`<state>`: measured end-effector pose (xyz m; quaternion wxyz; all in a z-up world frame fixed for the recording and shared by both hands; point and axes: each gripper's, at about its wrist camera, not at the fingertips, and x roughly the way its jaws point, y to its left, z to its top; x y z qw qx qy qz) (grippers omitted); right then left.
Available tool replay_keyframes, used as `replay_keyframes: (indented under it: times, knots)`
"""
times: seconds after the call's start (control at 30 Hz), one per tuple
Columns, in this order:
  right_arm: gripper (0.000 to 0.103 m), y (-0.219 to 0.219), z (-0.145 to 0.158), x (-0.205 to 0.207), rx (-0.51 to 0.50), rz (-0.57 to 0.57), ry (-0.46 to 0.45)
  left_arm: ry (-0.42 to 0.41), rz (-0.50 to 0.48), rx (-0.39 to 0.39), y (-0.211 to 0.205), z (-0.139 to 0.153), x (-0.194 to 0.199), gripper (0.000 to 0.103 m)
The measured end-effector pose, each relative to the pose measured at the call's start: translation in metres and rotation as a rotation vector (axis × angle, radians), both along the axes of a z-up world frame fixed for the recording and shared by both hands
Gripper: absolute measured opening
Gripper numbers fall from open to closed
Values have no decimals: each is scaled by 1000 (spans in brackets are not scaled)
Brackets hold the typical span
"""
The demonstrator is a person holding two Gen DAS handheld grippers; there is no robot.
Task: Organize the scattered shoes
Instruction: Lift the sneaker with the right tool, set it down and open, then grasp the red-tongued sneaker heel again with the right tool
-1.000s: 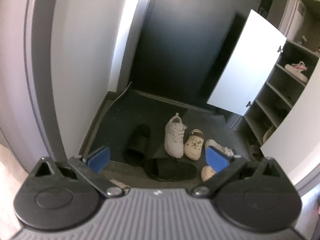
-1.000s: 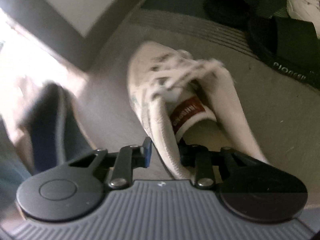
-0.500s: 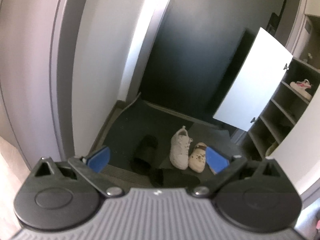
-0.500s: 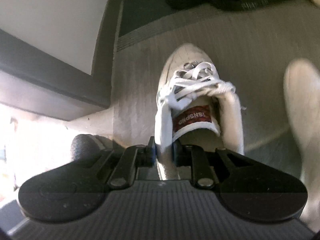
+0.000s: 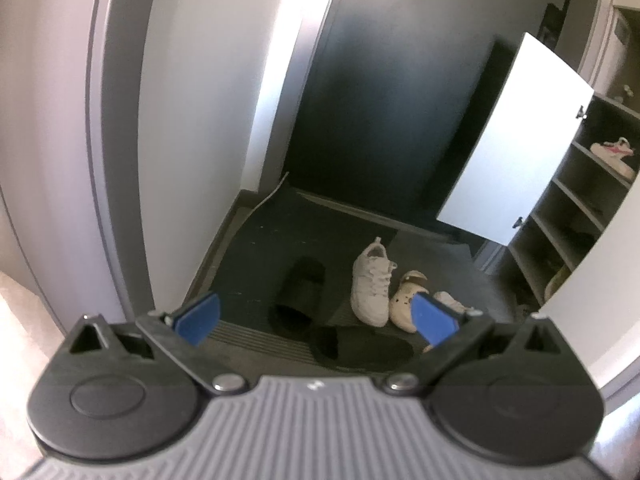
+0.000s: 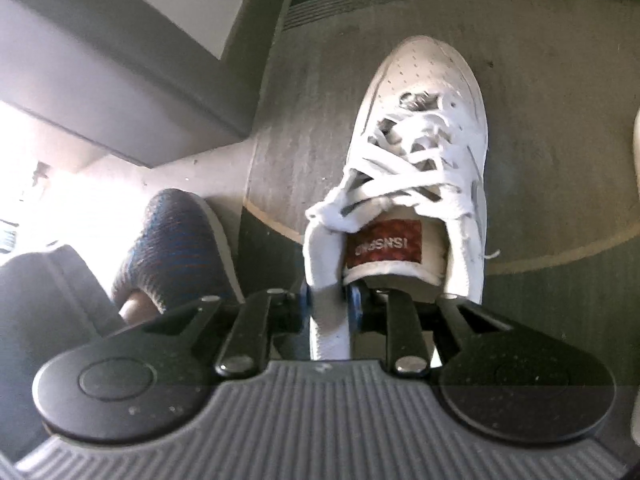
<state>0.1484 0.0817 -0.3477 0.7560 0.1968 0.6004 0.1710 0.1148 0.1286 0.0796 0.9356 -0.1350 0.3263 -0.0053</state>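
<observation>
Swung round since a second ago, the white sneaker (image 6: 420, 168) now points toe-up in view above the grey mat (image 6: 552, 128), its collar between the right gripper (image 6: 331, 303) pads, jaws easing open. Beyond, the shoe cabinet (image 5: 576, 216) shelves a pink-trimmed sneaker (image 5: 614, 154). Left gripper (image 5: 316, 316) hangs spread wide, empty.
</observation>
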Motion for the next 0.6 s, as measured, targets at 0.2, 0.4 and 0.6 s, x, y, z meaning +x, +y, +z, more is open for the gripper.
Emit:
replay_keyframes:
  times: [0.2,0.4,0.6]
  knots:
    - [82,-10,21,-29,19,28,-87,-37,-57,86,-23,4,-4,103]
    - [82,-45,58,-75,-130,22,-328,-3,-76,16,-33,-2,-2,103]
    - [82,-105,74,-112,-324,-127,-433,23,-102,36,-48,-8,-4,103]
